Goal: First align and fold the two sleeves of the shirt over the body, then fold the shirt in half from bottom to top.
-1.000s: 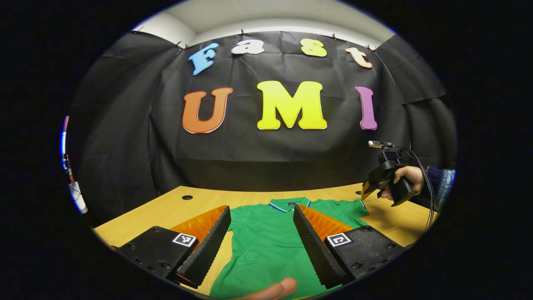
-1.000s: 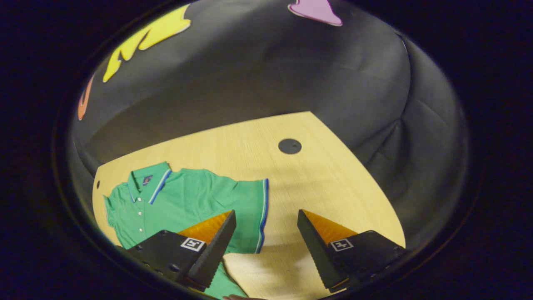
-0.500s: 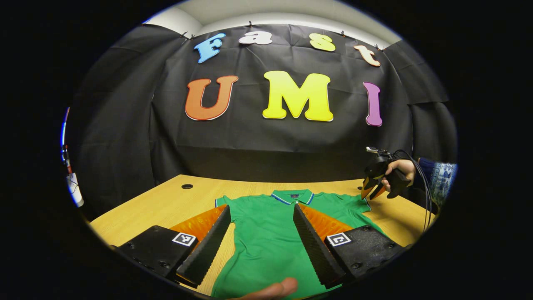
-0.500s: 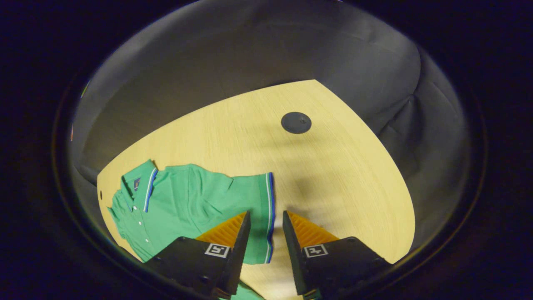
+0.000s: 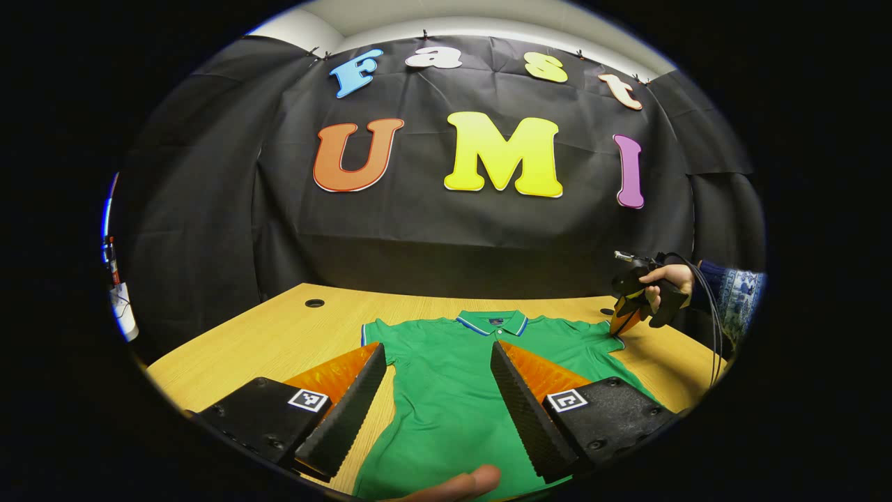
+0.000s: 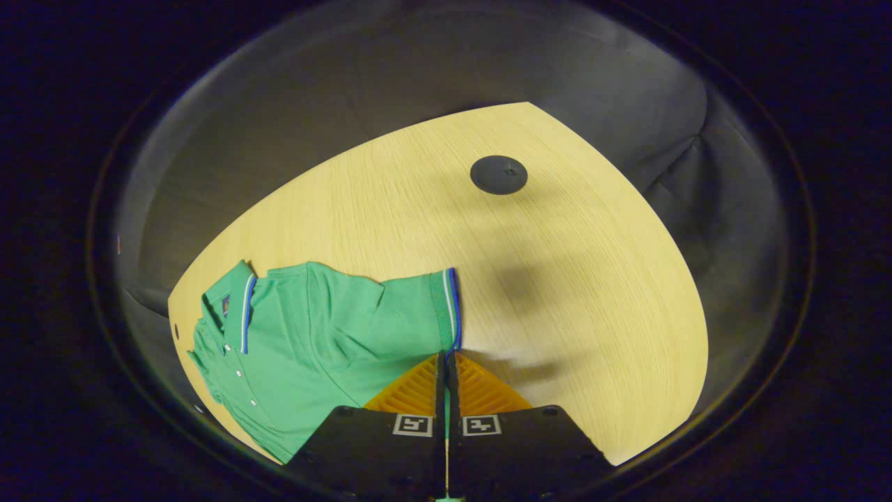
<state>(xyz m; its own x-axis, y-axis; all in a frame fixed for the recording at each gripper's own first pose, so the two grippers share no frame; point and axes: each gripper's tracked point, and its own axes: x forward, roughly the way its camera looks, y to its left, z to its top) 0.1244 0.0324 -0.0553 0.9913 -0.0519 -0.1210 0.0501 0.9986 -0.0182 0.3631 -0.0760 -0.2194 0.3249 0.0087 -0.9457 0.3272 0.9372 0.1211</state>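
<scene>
A green polo shirt [image 5: 453, 376] with a blue-and-white trimmed collar lies flat on the wooden table [image 5: 279, 335], collar toward the far wall. My left gripper [image 5: 439, 362] hovers open above the shirt's body, fingers wide apart with nothing between them. In the right gripper view the shirt [image 6: 313, 335] spreads to the left, and my right gripper [image 6: 446, 359] is shut on the striped cuff of the shirt's sleeve [image 6: 439, 307]. In the left gripper view, the right gripper [image 5: 620, 324] is down on that sleeve's edge at the far right, held by a hand [image 5: 669, 279].
A dark round grommet [image 6: 498, 174] sits in the table beyond the sleeve, and another grommet [image 5: 314, 303] lies at the far left. A fingertip [image 5: 460, 482] pokes in at the bottom edge. Cables [image 5: 711, 314] trail from the right gripper. Black cloth walls close the table's far sides.
My right gripper has come down onto the sleeve cuff and closed from wide open to shut on it. The left gripper stays open, its view tilted slightly.
</scene>
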